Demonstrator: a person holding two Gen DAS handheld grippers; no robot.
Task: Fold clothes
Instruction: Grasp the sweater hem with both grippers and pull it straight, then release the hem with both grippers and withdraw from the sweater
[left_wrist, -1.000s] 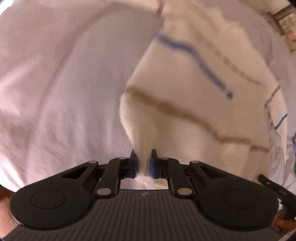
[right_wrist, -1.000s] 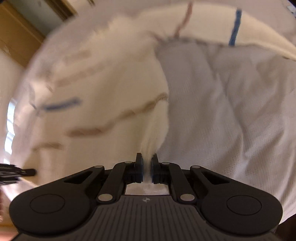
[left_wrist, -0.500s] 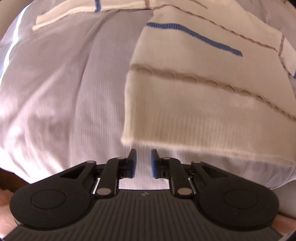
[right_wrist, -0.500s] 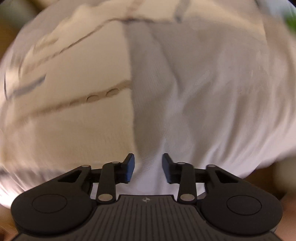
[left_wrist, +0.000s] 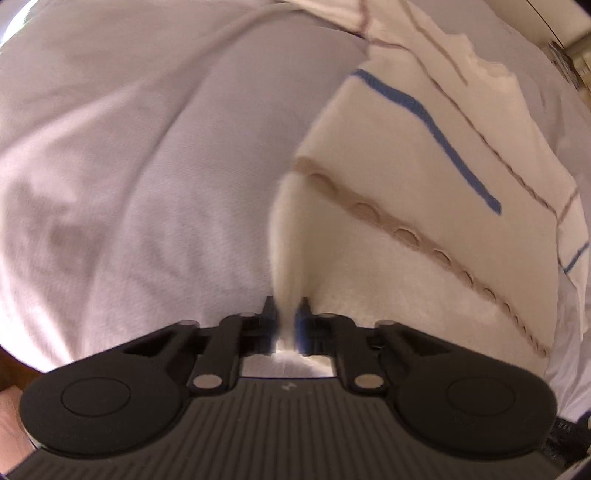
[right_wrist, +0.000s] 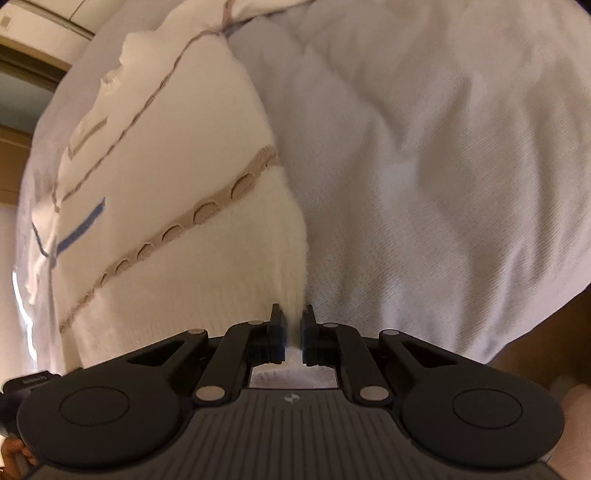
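Both hem corners pinched, sweater mid-fold on the bed.

Left gripper (left_wrist: 287, 310) and right gripper (right_wrist: 293, 321) clamped on the near corners of the cream sweater (left_wrist: 424, 192), spread over the white bedsheet (left_wrist: 147, 166). Probably carrying the hem toward the far edge; needs both corners level.

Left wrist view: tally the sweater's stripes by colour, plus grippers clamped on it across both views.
Sweater stripes:
Blue stripes: 2
Beige dotted band: 1
Thin brown lines: 2
Total stripes: 5
Grippers clamped on it: 2, left gripper and right gripper
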